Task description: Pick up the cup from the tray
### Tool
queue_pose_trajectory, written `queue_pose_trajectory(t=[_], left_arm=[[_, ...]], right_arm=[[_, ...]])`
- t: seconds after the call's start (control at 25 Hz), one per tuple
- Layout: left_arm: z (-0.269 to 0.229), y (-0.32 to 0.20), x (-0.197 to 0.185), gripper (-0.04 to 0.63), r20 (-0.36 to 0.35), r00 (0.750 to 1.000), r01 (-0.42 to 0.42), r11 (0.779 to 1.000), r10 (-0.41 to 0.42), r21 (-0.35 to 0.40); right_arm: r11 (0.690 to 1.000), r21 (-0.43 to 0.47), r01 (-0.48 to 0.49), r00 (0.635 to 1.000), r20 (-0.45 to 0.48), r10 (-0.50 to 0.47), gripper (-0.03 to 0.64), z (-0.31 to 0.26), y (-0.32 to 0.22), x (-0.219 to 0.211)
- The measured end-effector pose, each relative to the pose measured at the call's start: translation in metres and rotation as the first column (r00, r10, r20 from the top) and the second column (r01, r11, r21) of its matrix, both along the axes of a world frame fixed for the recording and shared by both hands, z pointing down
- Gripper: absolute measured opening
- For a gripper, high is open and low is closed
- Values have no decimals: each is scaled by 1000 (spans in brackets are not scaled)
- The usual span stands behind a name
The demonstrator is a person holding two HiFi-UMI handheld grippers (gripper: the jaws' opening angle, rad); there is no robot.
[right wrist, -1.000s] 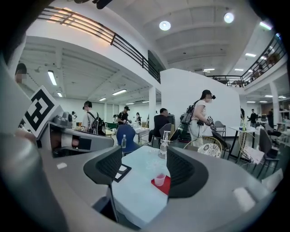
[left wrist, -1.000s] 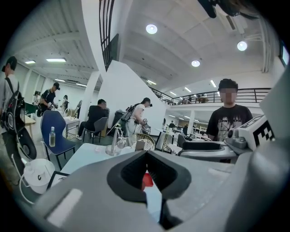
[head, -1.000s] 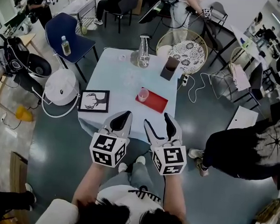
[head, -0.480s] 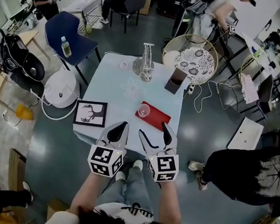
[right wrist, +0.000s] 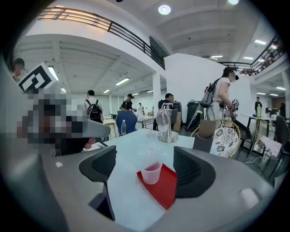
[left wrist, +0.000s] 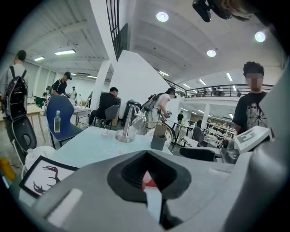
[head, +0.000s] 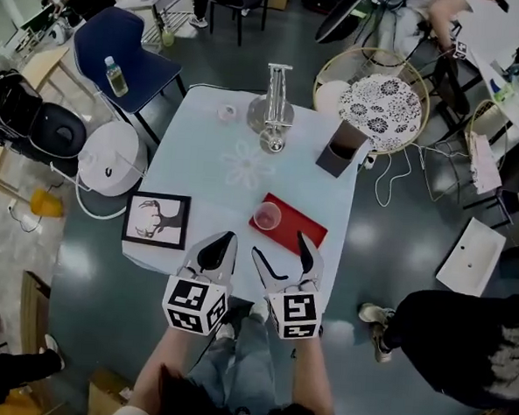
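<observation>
Your right tool (head: 281, 247) stands wide apart. Its jaws have just been opening, and nothing is gripped between them. Your left tool (head: 225, 239) has its jaws together and holds nothing. Both tools hang side by side over the near edge of the surface (head: 211, 160), short of the tray (head: 302, 229).

The cup (head: 267, 216) stands upright on the tray's left end, apart from both tools. It is pale pink and see-through. In your right gripper view it sits ahead, framed between the two spread pads but clear of them. In your left gripper view only a sliver of red shows through the small gap between the pads.

A frame (head: 156, 220) lies flat on the surface to the left of your left tool.
</observation>
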State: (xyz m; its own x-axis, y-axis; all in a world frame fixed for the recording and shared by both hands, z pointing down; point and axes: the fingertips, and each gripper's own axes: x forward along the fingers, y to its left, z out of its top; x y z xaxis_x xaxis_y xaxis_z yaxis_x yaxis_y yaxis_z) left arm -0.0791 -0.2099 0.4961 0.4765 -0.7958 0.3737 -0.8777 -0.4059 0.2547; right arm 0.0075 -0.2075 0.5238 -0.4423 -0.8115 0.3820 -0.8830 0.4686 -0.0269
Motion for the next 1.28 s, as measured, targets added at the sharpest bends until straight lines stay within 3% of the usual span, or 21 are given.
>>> queue_pose_trajectory(t=[0.4, 0.8, 0.96, 1.28], left_arm=[[55, -35, 5, 0, 15, 1000, 15, 999, -14, -39], [81, -54, 3, 0, 36, 999, 17, 997, -14, -71], [89, -58, -2, 0, 42, 999, 37, 996, -33, -84], [92, -65, -2, 0, 44, 998, 41, 995, -37, -89]], right_arm=[[999, -33, -1, 1000, 11, 1, 413, 59, -36, -12], [997, -83, 0, 1000, 15, 1, 416, 97, -70, -21], [997, -79, -11, 1000, -11, 10, 342, 102, -79, -23], [998, -66, -10, 1000, -16, 9, 330, 94, -81, -23]])
